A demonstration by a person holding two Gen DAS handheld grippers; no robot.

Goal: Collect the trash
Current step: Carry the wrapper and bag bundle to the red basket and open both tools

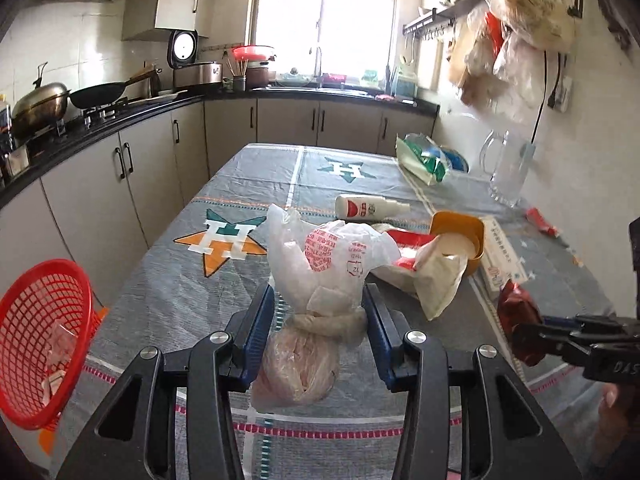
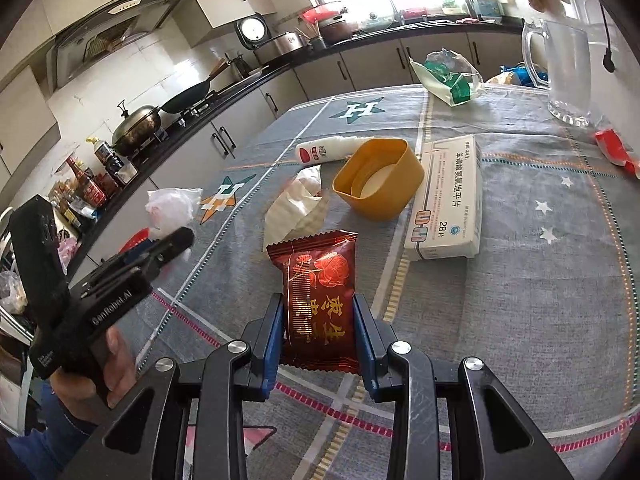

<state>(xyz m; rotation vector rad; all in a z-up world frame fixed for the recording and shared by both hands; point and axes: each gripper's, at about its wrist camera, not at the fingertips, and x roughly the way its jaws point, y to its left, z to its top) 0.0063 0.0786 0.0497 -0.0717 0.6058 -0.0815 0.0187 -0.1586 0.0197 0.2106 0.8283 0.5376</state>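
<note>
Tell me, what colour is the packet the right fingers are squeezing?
Dark red with gold writing and a rose picture, seen best from the right wrist: snack packet.

The left claw (image 1: pixel 318 312) has matt black plastic arms, bright metal pivot bolts and blue rubbery-looking pads (image 1: pixel 260 320). Between them sits a thin, crinkled, translucent plastic bag (image 1: pixel 320 276), knotted. The right claw (image 2: pixel 318 320) pinches a glossy dark-red foil snack packet (image 2: pixel 318 296). The worktop (image 1: pixel 160 292) wears a matt woven-looking cloth, creased. On it lie a smooth yellow plastic cup (image 2: pixel 380 180), a matt cardboard medicine box (image 2: pixel 448 200), a glossy white bottle (image 1: pixel 370 206) and a clear glass jug (image 2: pixel 564 68). The red basket (image 1: pixel 44 340) is shiny plastic mesh.
</note>
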